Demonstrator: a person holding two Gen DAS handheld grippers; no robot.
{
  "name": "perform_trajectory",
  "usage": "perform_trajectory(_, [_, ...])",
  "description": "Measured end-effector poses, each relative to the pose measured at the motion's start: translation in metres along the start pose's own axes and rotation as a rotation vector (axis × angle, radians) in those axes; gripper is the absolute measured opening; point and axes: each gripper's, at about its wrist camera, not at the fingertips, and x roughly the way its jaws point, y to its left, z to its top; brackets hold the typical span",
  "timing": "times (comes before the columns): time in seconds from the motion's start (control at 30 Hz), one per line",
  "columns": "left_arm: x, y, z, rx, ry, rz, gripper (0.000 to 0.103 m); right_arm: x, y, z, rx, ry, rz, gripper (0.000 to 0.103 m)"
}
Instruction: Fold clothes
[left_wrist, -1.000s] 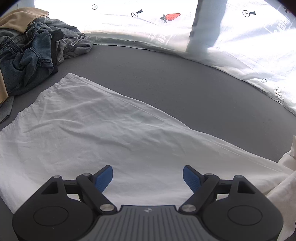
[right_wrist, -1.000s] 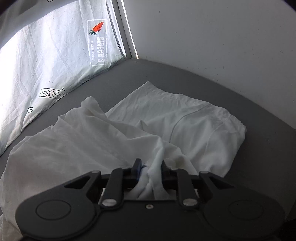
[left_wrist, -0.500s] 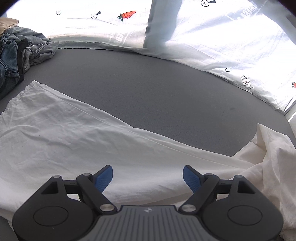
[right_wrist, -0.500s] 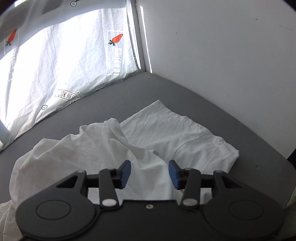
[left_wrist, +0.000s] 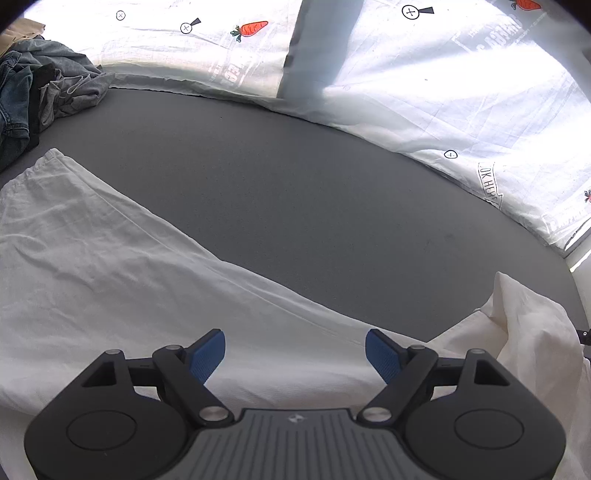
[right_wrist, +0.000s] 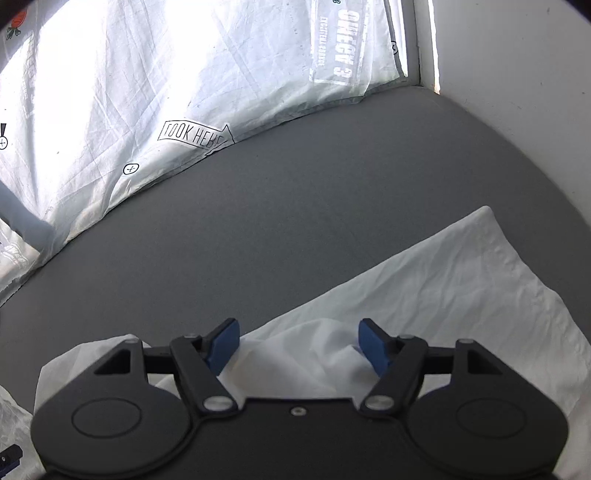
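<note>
Across the grey desk (left_wrist: 295, 192), one white garment (left_wrist: 110, 280) spread mostly flat, wrinkled, its far corner near the left edge of the left wrist view and its long edge running diagonally toward the lower right. At the right of that view, one bunched-up fold of the same white cloth standing in a peak. Under the left tongs (left_wrist: 295, 354), two blue pads (left_wrist: 207, 354) set wide apart, nothing pinched between them, white cloth lying below. At the upper left corner, one heap of other clothes (left_wrist: 40, 92): blue denim, grey fabric, something black and a tan piece, touching one another, well apart from the white garment's corner.

Along the far side of the desk, one translucent white curtain (left_wrist: 461, 92) printed with carrots, three partly visible in the left view, plus small crossed circles and lettering.

Under the right tongs (right_wrist: 297, 347), two blue pads (right_wrist: 223, 345) spreading open, a soft hump of white cloth (right_wrist: 443, 288) rising between them but touched by neither pad as far as can be told. Beyond, a flat pointed corner of the garment lying on the grey desk near the white wall (right_wrist: 517, 92). At the lower left edge of the right view, a sliver of something dark, too little of it to identify.
</note>
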Motion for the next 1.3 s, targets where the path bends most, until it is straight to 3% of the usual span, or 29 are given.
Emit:
perform_trajectory(0.03, [-0.002,0.001,-0.002,-0.001,0.0,0.007,0.084,0.001,-0.004,-0.007,0.031,0.007,0.032,0.063])
perform_trajectory(0.1, [-0.006,0.003,-0.006,-0.012,0.003,0.008,0.084,-0.008,-0.011,-0.028,0.067,-0.009,0.082,0.031])
perform_trajectory(0.17, [-0.01,0.006,-0.009,-0.024,0.008,0.0,0.084,-0.023,-0.012,-0.05,0.044,-0.04,0.063,0.016])
perform_trajectory(0.4, [-0.034,-0.003,-0.027,0.027,0.017,-0.036,0.084,-0.081,-0.002,-0.142,-0.092,-0.041,0.1,0.01])
perform_trajectory(0.53, [-0.048,-0.013,-0.04,0.071,0.02,-0.055,0.084,-0.097,-0.002,-0.17,-0.089,0.003,0.165,0.01])
perform_trajectory(0.63, [-0.056,-0.019,-0.043,0.098,0.007,-0.054,0.084,-0.11,-0.009,-0.168,-0.047,-0.058,0.173,0.013])
perform_trajectory(0.7, [-0.058,-0.022,-0.043,0.099,0.001,-0.059,0.084,-0.122,-0.019,-0.162,-0.004,-0.13,0.156,0.036])
perform_trajectory(0.77, [-0.057,-0.024,-0.041,0.086,-0.003,-0.062,0.084,-0.134,-0.034,-0.154,0.054,-0.217,0.113,0.049])
perform_trajectory(0.9, [-0.05,-0.029,-0.037,0.07,-0.011,-0.055,0.084,-0.137,-0.078,-0.132,0.18,-0.315,-0.087,0.051])
perform_trajectory(1.03, [-0.041,-0.033,-0.027,0.038,-0.032,-0.037,0.084,-0.116,-0.119,-0.115,0.187,-0.315,-0.328,0.053])
perform_trajectory(1.1, [-0.035,-0.033,-0.021,0.018,-0.04,-0.022,0.084,-0.105,-0.132,-0.109,0.171,-0.311,-0.427,0.066])
perform_trajectory(1.17, [-0.03,-0.034,-0.015,-0.001,-0.043,-0.006,0.084,-0.092,-0.15,-0.102,0.225,-0.285,-0.53,0.071])
perform_trajectory(1.3, [-0.021,-0.036,-0.009,-0.028,-0.036,-0.014,0.084,-0.076,-0.185,-0.097,0.443,-0.183,-0.496,0.072])
